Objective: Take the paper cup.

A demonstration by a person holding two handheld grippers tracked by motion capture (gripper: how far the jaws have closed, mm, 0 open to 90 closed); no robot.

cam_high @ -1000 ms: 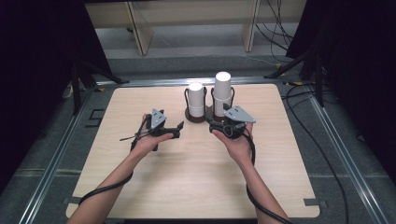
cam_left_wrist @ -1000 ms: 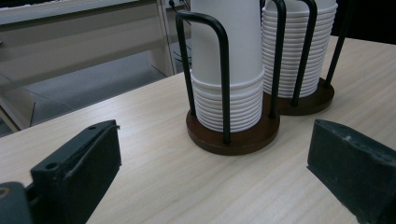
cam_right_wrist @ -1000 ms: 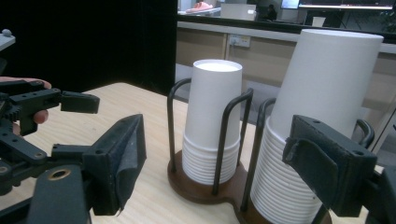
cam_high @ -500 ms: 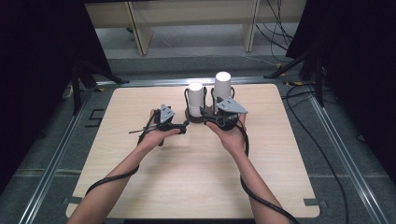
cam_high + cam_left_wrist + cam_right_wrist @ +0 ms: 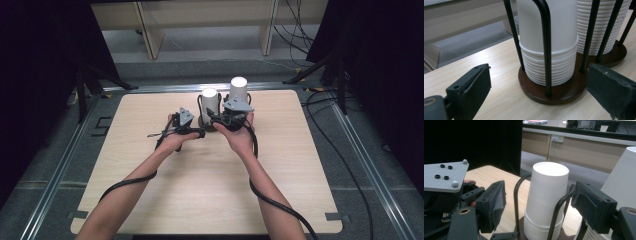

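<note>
A pale wood bench point(image 5: 150, 165) stands on grey floor, with dark curtains at both sides. At its far middle, two cup stacks point(image 5: 209, 100) sit in black wire holders point(image 5: 544, 45) on brown bases. The left tool point(image 5: 199, 133) is released, low beside the nearer base point(image 5: 554, 91). The right tool point(image 5: 539, 207), released, straddles the shorter stack point(image 5: 547, 195); the gripper views show the nested rims.

The wooden table point(image 5: 210, 180) is lit brightly from above. The room around it is very dark. The white cup tops point(image 5: 209, 93) glare. Close jaws look a bit blurry.
</note>
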